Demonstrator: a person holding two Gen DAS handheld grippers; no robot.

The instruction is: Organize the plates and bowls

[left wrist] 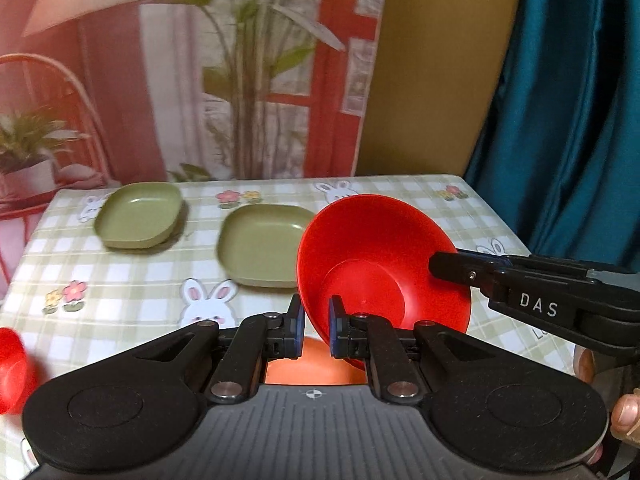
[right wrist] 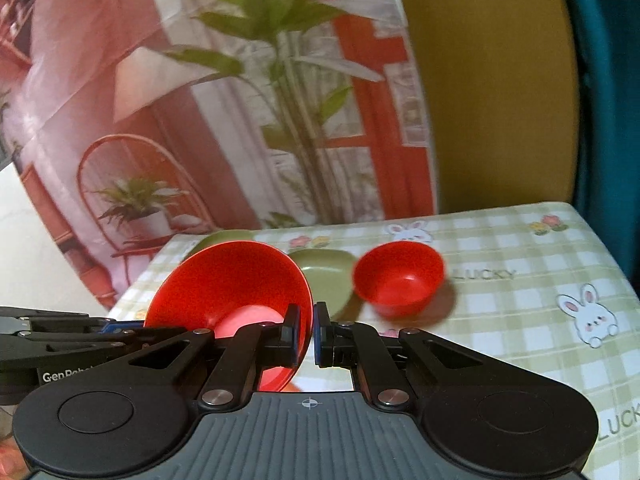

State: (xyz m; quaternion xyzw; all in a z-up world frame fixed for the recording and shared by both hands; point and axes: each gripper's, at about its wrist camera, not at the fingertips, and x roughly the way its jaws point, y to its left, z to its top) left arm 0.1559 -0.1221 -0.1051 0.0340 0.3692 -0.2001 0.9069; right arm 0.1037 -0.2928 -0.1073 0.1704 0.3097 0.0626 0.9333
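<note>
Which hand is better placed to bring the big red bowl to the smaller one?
Probably right: both the left gripper and right gripper pinch the rim of the big red bowl, but the smaller red bowl lies just ahead of the right one.

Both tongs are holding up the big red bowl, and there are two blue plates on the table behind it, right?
Not quite: the plates are green, not blue, as the left wrist view shows. Both tongs do grip the big red bowl.
</note>
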